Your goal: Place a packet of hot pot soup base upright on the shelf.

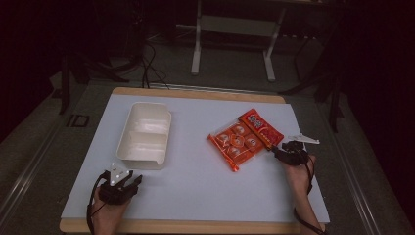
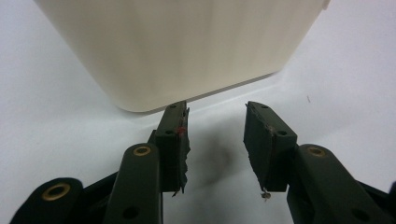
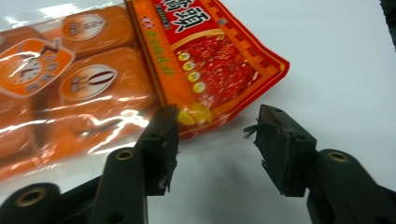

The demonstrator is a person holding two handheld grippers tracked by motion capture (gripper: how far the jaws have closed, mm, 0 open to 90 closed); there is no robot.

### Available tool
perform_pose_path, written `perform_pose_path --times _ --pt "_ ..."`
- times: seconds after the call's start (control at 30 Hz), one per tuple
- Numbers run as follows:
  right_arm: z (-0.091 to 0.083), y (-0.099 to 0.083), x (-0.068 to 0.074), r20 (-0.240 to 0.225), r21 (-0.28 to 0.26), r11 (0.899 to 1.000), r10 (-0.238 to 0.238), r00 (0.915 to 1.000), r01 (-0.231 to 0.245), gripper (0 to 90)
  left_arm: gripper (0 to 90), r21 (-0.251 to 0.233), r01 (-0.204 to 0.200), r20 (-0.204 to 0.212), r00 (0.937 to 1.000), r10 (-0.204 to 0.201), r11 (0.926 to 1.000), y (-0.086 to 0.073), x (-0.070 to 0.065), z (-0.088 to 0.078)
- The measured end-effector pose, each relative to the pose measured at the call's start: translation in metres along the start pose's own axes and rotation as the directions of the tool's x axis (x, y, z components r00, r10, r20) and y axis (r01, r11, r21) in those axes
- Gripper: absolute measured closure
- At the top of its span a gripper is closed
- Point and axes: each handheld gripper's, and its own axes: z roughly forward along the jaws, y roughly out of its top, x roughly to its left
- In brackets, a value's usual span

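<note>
Two grippers: both yours, both with nothing between the pads.
Right gripper (image 3: 212,123): jaws spread wide, tips just short of the near edge of the red sachet (image 3: 212,56); left jaw tip touching or nearly touching that edge, can't tell which.
Left gripper (image 2: 215,122): jaws apart, resting low on the table, nose just beside the short wall of the white two-compartment tray (image 2: 182,46).
Red sachet: lies on the white tabletop (image 1: 195,176), overlapping the right edge of the clear pack of orange-wrapped snacks (image 1: 236,143).
Snack pack: right of centre, well apart from the tray (image 1: 145,134), whose two compartments hold nothing.
Step in hand: looks like the approach to pick the sachet.
Next move: you'd push the right jaws forward over the sachet's edge, then pinch; thin foil, so get one pad under it.
Risk: dragging the snack pack along with it.
</note>
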Motion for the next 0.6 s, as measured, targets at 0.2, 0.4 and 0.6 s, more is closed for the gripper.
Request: perform_pose_path --times 0.2,0.4,0.6 --pt "0.012 0.007 -0.007 0.002 0.009 0.999 0.045 0.999 -0.045 45.0 59.7 0.004 -0.004 0.001 1.0 0.004 1.0 0.0 -0.001 0.001" --pt "0.023 0.015 -0.014 0.015 0.003 0.996 0.086 0.9962 -0.086 41.6 59.7 0.003 -0.004 0.004 1.0 0.004 1.0 0.0 -0.001 0.002" --pt "0.032 0.023 -0.021 -0.001 0.007 0.995 0.096 0.9953 -0.096 41.3 59.6 0.003 -0.007 0.006 1.0 0.007 1.0 0.001 -0.001 0.003"
